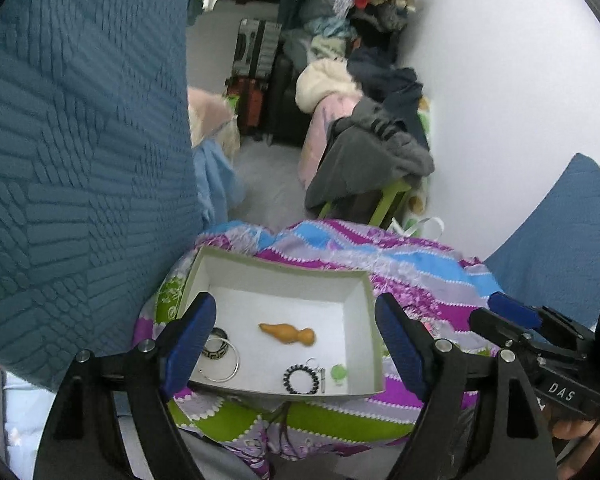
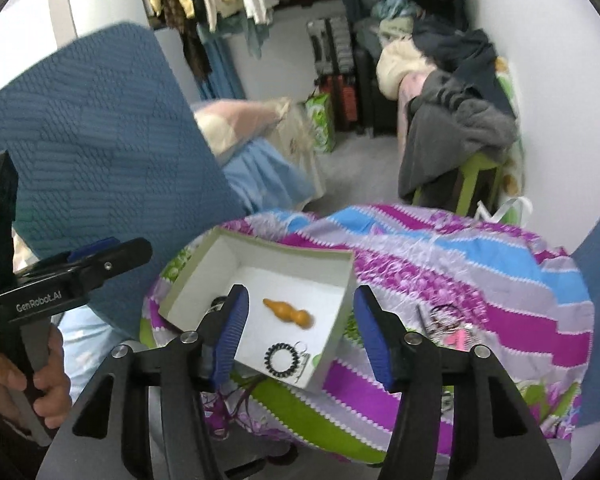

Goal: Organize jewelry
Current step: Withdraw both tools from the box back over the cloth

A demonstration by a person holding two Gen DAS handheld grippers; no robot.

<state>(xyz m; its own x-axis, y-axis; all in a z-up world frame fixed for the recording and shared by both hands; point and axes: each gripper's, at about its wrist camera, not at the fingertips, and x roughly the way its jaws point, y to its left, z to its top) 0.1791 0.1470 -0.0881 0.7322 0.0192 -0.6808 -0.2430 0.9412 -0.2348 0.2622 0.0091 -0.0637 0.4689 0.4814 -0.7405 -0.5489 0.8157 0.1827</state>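
Above the white box [image 1: 354, 292] holding an orange pendant [image 1: 287, 333] and black bracelet [image 1: 300, 378], left gripper [image 1: 296, 344] and right gripper [image 2: 300, 334] hover spread, empty.

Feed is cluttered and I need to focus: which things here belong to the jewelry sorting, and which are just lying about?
Job:
white box
orange gourd pendant
black bead bracelet
silver hoop
loose jewelry on the bedspread

Lying about:
blue quilted pillow
grey clothes pile
suitcases
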